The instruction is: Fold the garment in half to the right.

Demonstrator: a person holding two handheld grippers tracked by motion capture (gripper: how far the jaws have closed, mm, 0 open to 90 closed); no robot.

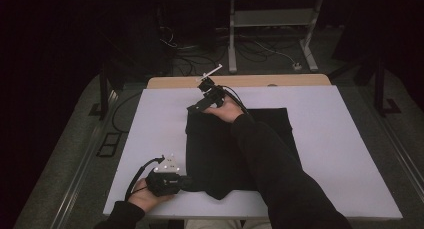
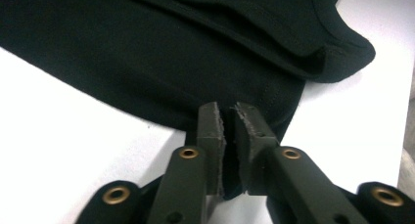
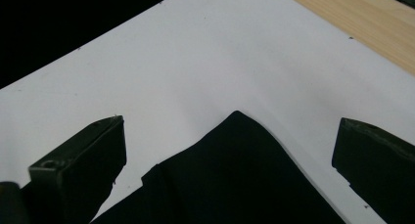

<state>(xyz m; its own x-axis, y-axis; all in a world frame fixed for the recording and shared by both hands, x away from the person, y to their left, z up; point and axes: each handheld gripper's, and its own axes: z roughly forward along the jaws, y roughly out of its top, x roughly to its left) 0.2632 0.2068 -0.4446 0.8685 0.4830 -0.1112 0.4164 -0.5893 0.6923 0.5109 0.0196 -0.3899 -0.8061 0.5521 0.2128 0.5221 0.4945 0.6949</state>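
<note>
Room: dark all around, with tangled cables [image 1: 192, 54] on the floor at the top middle of the high view and a white metal frame [image 1: 272, 26] at the upper right.
Table: a big white sheet [image 1: 345, 139] covered it, and a strip of bare wood [image 1: 280, 81] showed along its far edge.
Left gripper [image 1: 187, 183]: it sat at the lower left of the high view, held in the person's left hand [image 1: 145, 199] near the front edge of the sheet.
Left gripper jaws: nearly closed and pinching the near edge of the black cloth [image 2: 171, 53]. In the left gripper view a thin bit of cloth sat between the two pads at the bottom middle.
Black cloth: it lay flat in the middle of the sheet. A folded, stitched hem ran across the top of the left gripper view and ended in a rounded corner at the upper right.
Right gripper [image 1: 196, 107]: it was at the top middle of the high view, at the far left corner of the cloth, with the right hand [image 1: 225, 110] behind it and a dark sleeve [image 1: 280, 174] running down to the lower right.
Right gripper jaws: wide open and holding nothing. In the right gripper view the cloth's pointed corner [image 3: 237, 123] sat between them, touching neither one.
</note>
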